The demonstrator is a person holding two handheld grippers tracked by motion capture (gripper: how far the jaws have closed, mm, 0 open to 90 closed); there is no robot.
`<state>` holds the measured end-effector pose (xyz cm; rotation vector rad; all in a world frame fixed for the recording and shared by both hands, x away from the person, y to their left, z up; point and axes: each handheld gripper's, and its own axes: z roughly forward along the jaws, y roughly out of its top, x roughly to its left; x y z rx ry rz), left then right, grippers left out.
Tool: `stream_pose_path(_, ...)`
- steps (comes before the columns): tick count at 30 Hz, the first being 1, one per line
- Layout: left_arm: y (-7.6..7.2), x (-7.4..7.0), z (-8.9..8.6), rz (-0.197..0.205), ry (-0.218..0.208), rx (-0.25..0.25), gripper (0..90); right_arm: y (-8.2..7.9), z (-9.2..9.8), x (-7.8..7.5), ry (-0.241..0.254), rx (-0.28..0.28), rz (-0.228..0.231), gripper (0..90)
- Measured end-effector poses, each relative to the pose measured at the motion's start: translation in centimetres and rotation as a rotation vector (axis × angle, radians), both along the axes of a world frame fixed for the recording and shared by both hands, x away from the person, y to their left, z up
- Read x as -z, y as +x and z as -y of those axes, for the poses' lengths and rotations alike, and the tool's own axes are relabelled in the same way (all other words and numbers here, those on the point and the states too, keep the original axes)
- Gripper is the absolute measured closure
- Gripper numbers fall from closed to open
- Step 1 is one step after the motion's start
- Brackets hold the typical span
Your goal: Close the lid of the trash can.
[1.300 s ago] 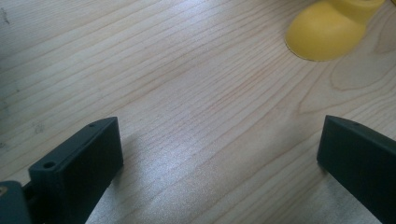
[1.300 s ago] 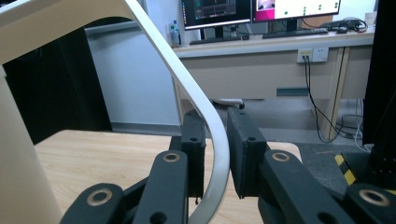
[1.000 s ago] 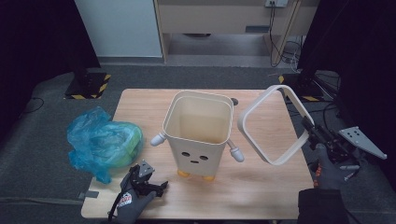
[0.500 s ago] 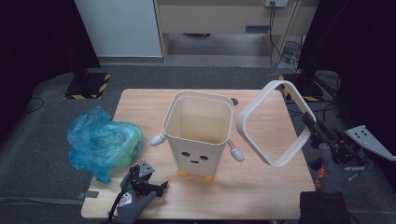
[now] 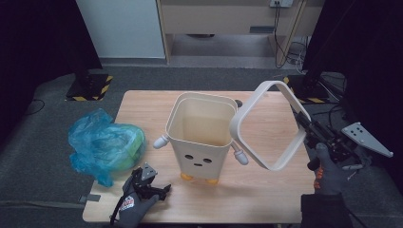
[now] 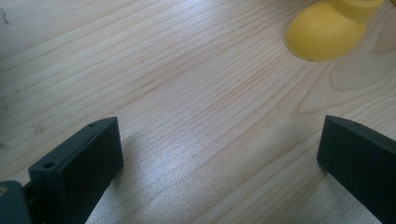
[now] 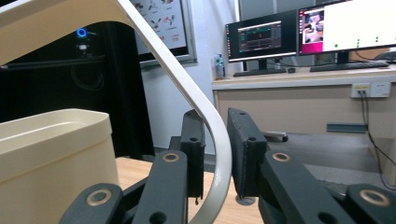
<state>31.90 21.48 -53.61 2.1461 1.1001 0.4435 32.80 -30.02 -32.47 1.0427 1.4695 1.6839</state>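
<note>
tongs on the right, the right gripper (image 7: 215,154), are pinched on the cream square rim ring (image 5: 266,126) of the little bin, with one black jaw on each side of the thin band. the ring is held up in the air on its edge, tilted, over the right part of the wooden table (image 5: 142,102). its left side is seen just in front of the top right corner of the cream bin (image 5: 202,135); whether the two touch cannot be told. the bin is stood upright in the middle of the table, with a small face, two stubby arms and yellow feet (image 6: 327,28). the left gripper (image 5: 142,183) is laid low on the table near the front left, and its jaws are spread wide with bare wood between them. one yellow foot is seen just past them. a crumpled blue plastic bag (image 5: 104,145) is lying on the left side of the table, apart from the bin.
</note>
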Motion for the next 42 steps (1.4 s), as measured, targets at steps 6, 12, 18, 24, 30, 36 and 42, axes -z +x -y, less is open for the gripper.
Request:
stream_pose_path(6,0.0,0.0,0.0,-0.001,0.0,0.0,0.0,0.7,-0.8,-0.4,0.01,-0.027,-0.003,77.6)
stream_pose_path(12,0.0,0.0,0.0,-0.001,0.0,0.0,0.0,1.3,-1.6,-1.2,0.013,-0.051,-0.003,77.5)
stream_pose_path(18,0.0,0.0,0.0,-0.001,0.001,0.002,0.0,1.9,-2.6,-1.7,-0.005,-0.072,-0.006,77.5)
stream_pose_path(24,0.0,0.0,0.0,-0.001,0.002,0.003,0.0,2.6,-3.4,-2.2,-0.003,-0.101,-0.015,77.5)
stream_pose_path(30,0.0,0.0,0.0,-0.001,0.002,0.003,0.0,3.2,-4.4,-2.5,-0.005,-0.128,-0.022,77.4)
stream_pose_path(36,0.1,0.0,0.0,-0.001,0.002,0.004,0.0,4.1,-5.0,-2.7,-0.009,-0.149,-0.028,77.4)
stream_pose_path(42,0.1,0.0,0.0,-0.001,0.002,0.005,0.0,4.7,-5.6,-3.5,-0.013,-0.174,-0.023,77.5)
